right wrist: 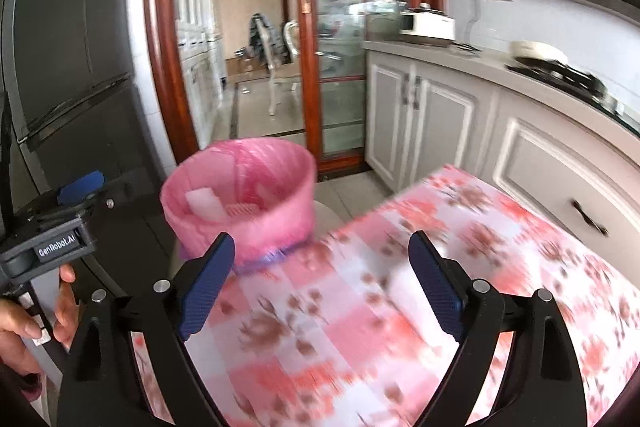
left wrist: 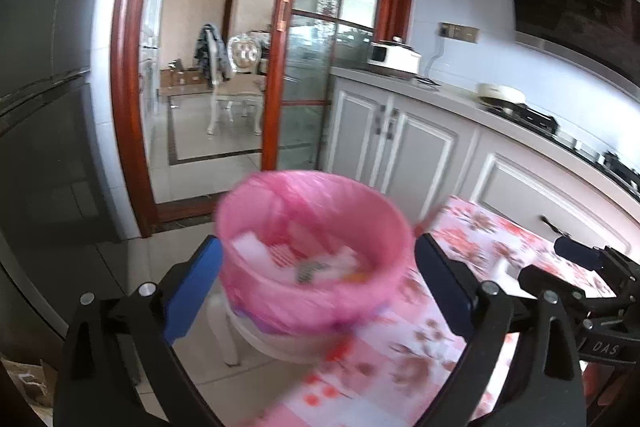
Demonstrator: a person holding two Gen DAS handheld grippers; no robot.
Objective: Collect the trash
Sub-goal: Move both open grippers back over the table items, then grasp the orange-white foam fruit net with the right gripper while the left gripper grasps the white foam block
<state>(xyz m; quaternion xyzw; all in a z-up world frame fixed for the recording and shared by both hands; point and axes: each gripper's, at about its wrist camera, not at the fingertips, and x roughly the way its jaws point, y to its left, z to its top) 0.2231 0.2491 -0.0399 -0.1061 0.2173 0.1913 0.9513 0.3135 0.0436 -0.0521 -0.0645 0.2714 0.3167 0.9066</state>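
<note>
A small bin lined with a pink bag [left wrist: 316, 251] stands on a white stool beside the table; white and red-printed scraps [left wrist: 308, 259] lie inside it. My left gripper [left wrist: 316, 283] is open, its blue fingers either side of the bin, apart from it. The bin also shows in the right wrist view [right wrist: 240, 203], up left. My right gripper [right wrist: 322, 283] is open and empty above the floral tablecloth [right wrist: 360, 327]. The left gripper's body [right wrist: 48, 247] shows at the left edge of that view.
A white stool [left wrist: 248, 331] carries the bin. White kitchen cabinets [right wrist: 440, 123] and a counter with a stove [right wrist: 560, 75] run along the right. A dark fridge [right wrist: 72, 67] stands left. A red-framed glass door [right wrist: 312, 47] opens to a dining room.
</note>
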